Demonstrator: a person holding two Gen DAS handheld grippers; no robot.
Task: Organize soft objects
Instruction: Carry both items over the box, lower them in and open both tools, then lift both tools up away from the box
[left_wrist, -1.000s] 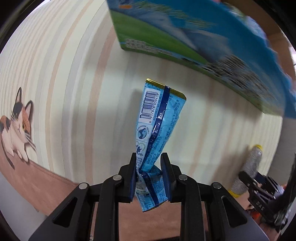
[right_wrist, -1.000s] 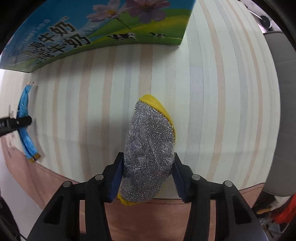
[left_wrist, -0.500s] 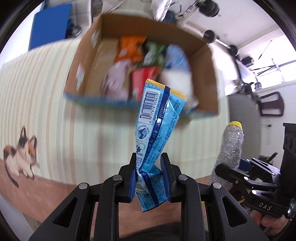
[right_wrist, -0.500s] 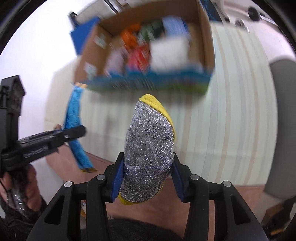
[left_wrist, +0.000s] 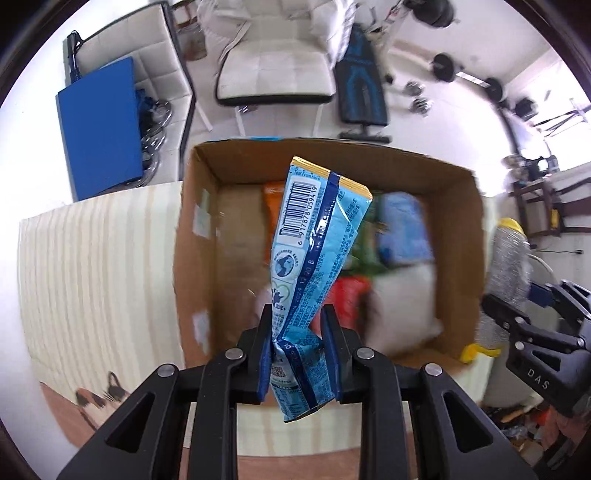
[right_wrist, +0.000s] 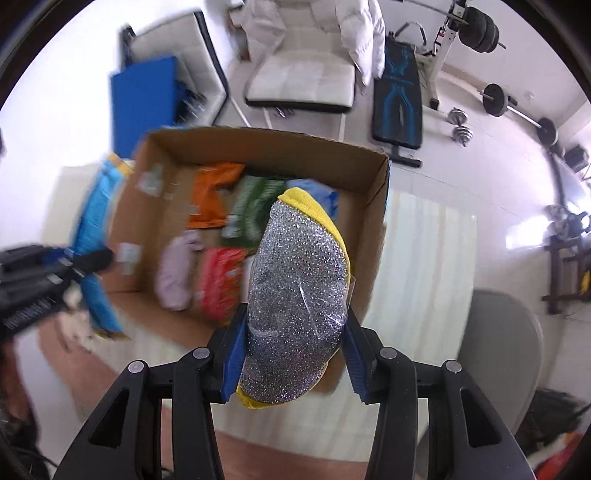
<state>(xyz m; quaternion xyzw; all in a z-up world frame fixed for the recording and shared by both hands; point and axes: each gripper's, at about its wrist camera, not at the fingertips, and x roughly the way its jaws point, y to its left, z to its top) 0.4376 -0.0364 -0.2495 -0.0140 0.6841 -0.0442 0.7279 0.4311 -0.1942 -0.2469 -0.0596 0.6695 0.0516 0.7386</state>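
Note:
My left gripper (left_wrist: 297, 343) is shut on a blue snack packet (left_wrist: 314, 258) with a barcode, held upright above the open cardboard box (left_wrist: 195, 258). My right gripper (right_wrist: 291, 343) is shut on a silver glitter sponge (right_wrist: 295, 295) with a yellow edge, held over the box's near right corner (right_wrist: 376, 221). The box holds an orange packet (right_wrist: 210, 195), a green packet (right_wrist: 255, 210), a red packet (right_wrist: 218, 280), a pale pink soft item (right_wrist: 177, 273) and a blue item (left_wrist: 402, 229). The right gripper with the sponge (left_wrist: 509, 254) shows at the right of the left wrist view.
The box stands on a striped tablecloth (left_wrist: 92, 266) with a cat picture (left_wrist: 96, 398). Beyond the table are a white chair (right_wrist: 299, 81), a blue board (left_wrist: 99, 125), a weight bench (right_wrist: 399, 103) and barbells (right_wrist: 517, 107).
Both grippers have risen and tilted from close over the tablecloth to above the box, so its inside and the room behind have come into view. Both keep hold of their items.

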